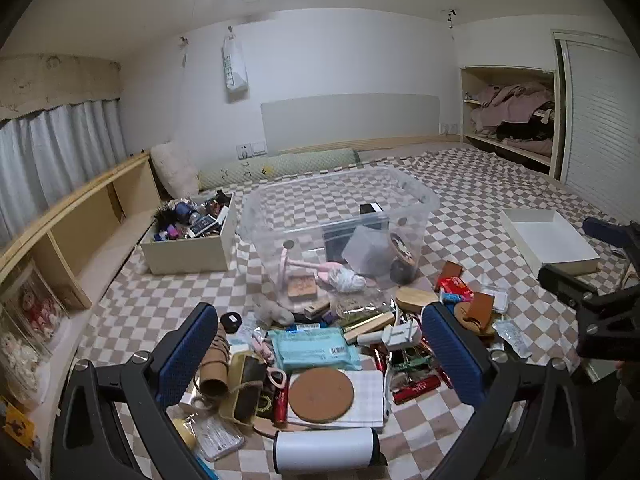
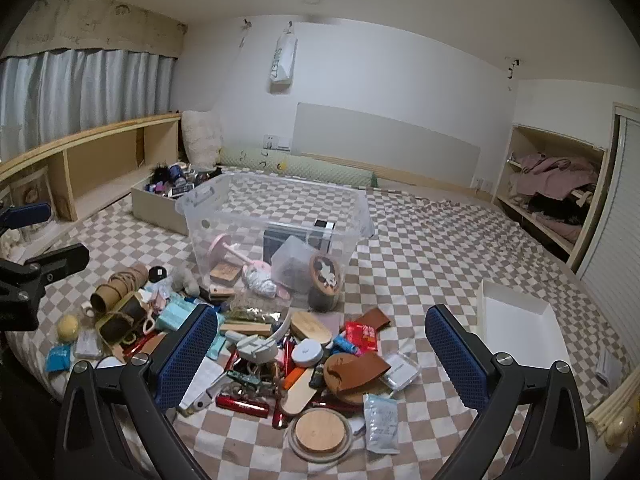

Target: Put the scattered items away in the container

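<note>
Left gripper [image 1: 320,354]: we see its jaws wide apart and holding nothing, low in the left wrist frame, over the near part of the heap.
Right gripper [image 2: 320,354]: we see its jaws wide apart too, nothing between them, low in the right wrist frame above the heap.
Container [image 1: 340,220]: a clear plastic bin at the centre of both frames, standing upright on the checkered bedspread [image 1: 460,200], just behind the scattered items.
Inside the container: we make out a pink stand [image 2: 224,248], a frosted cube [image 2: 292,262], a round tin with a white pattern [image 2: 326,276] and a dark box [image 2: 316,232].
Scattered items [image 2: 280,344]: a loose heap in the lower middle of both frames, touching the container's near wall.
In the heap, left wrist view: a teal wipes pack [image 1: 314,346], a cork coaster [image 1: 321,395] on a white cloth, a cardboard tube [image 1: 216,364], and a white cylinder [image 1: 326,450] at the bottom edge.
In the heap, right wrist view: a wooden lid [image 2: 320,432], a red pouch [image 2: 362,336], a wooden brush [image 2: 310,328], a red tube [image 2: 242,403].
Cream box [image 1: 192,240]: left of the container, full of small things.
White tray [image 1: 548,240]: right of the container, well apart from it.
</note>
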Available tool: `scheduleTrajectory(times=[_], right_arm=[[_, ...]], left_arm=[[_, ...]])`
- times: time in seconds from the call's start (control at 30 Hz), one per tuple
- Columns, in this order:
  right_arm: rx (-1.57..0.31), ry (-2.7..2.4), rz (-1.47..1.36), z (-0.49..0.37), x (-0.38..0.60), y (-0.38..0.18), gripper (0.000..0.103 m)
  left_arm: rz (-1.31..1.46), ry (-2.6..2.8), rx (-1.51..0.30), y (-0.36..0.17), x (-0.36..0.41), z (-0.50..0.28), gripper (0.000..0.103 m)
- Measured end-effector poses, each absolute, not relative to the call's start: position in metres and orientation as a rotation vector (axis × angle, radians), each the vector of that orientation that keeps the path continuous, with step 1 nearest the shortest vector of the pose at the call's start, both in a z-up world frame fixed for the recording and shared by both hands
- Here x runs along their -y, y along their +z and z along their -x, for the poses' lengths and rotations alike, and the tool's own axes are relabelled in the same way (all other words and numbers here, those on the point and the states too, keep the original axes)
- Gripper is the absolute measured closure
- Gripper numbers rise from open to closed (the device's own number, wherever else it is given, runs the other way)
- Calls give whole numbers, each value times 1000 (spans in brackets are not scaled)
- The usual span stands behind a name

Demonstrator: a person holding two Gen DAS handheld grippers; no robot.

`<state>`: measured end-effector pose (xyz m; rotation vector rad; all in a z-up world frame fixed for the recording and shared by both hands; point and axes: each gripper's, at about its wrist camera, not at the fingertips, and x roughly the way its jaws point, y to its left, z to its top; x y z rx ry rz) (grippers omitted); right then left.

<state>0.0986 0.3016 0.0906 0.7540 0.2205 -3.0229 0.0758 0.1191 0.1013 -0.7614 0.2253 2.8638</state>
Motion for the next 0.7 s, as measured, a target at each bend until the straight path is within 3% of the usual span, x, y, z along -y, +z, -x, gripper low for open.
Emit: scheduleTrajectory(times=[0.7], right_arm=[[-213,-2978,-858,-95,-296,67,0]], left_arm=[[842,2804,-99,84,-115,-72,0]])
